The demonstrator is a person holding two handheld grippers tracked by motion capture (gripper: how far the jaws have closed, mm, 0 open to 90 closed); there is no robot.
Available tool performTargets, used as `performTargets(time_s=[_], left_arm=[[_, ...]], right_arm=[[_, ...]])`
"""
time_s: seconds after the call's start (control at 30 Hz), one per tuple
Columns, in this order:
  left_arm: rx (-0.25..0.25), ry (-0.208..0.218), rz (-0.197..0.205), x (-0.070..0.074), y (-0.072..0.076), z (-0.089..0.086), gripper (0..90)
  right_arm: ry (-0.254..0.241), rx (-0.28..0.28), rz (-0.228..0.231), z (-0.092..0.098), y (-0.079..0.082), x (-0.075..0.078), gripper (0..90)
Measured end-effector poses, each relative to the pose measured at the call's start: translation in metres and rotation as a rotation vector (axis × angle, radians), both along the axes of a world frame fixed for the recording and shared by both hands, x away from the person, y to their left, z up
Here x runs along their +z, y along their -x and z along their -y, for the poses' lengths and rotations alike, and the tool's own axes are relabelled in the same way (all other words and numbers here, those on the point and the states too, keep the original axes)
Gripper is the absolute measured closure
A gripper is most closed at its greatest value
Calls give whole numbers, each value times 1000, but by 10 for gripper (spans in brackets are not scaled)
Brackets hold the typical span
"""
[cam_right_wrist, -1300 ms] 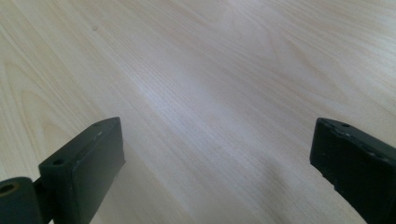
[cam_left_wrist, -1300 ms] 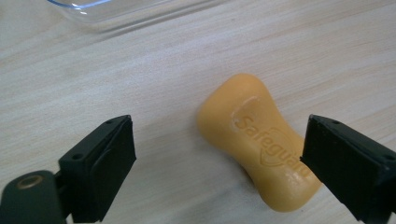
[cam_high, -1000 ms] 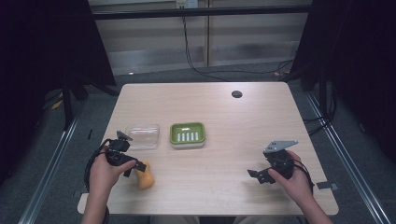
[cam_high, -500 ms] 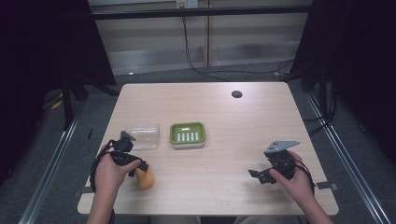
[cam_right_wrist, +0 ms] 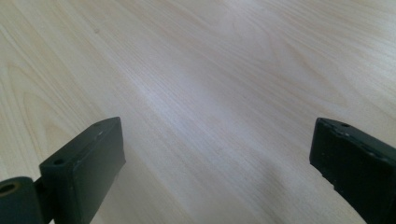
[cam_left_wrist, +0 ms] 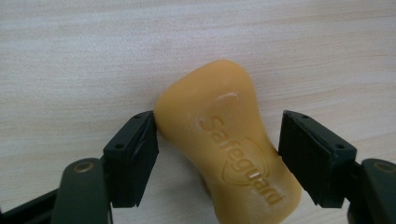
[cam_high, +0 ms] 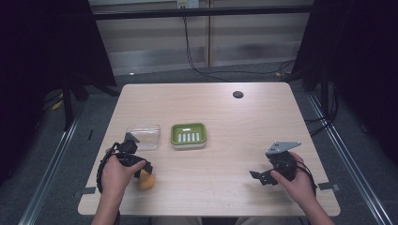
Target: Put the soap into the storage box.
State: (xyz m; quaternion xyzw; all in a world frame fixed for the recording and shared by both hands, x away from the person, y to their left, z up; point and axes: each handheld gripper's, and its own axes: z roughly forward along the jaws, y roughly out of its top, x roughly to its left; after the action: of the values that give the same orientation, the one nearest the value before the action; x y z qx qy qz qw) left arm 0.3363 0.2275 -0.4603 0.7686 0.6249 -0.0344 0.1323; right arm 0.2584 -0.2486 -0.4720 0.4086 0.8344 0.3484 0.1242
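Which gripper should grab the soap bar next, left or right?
Left. The left gripper already straddles the soap bar, jaws just closing, one pad touching. The right gripper sits open across the table.

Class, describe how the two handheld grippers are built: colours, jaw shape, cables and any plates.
Both are black. The left gripper has blocky rectangular jaws with small screw holes; a black cable loops beside it. The right gripper carries a grey three-cornered plate on top and trails a black cable.

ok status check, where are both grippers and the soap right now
Left gripper closing around orange soap bar, one pad touching, other still short. Right gripper open over bare table. Nothing blocking; green soap dish beyond.
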Motion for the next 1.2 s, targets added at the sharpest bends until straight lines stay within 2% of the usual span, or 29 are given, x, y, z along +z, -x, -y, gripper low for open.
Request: performTargets(time_s=[0.1, 0.17, 0.23, 0.4, 0.43, 0.5, 0.53, 0.6, 0.67, 0.9, 1.2], left_arm=[[-18, -12, -11, -4, -1, 4, 318], [-9, -14, -7, -4, -1, 5, 327], [-33, -18, -20, -4, -2, 6, 337], [-33, -35, -24, -5, -2, 10, 377], [-46, -59, -22, -5, -3, 11, 390], [-39, -56, -21, -5, -3, 13, 398], [-47, -70, -19, -5, -3, 14, 401], [-50, -74, -15, -5, -2, 16, 408], [-66, -103, -8, -5, -3, 18, 409], [-85, -151, 10, -4, -1, 26, 412], [-74, -128, 2, -4, -1, 26, 411]], right_arm=[[6, -5, -3, 0, 0, 0, 28], [6, -5, -3, 0, 0, 0, 28], [-1, 3, 0, 0, 0, 0, 28], [5, -4, -3, 1, 0, 0, 28], [2, -2, -2, 0, 0, 0, 28], [4, -4, -3, 0, 0, 0, 28], [4, -3, -2, 0, 0, 0, 28], [4, 0, -1, 0, 0, 0, 28], [2, -1, -4, 0, 0, 0, 28], [2, -5, -9, 1, 0, 0, 28], [1, -1, -3, 0, 0, -1, 28]])
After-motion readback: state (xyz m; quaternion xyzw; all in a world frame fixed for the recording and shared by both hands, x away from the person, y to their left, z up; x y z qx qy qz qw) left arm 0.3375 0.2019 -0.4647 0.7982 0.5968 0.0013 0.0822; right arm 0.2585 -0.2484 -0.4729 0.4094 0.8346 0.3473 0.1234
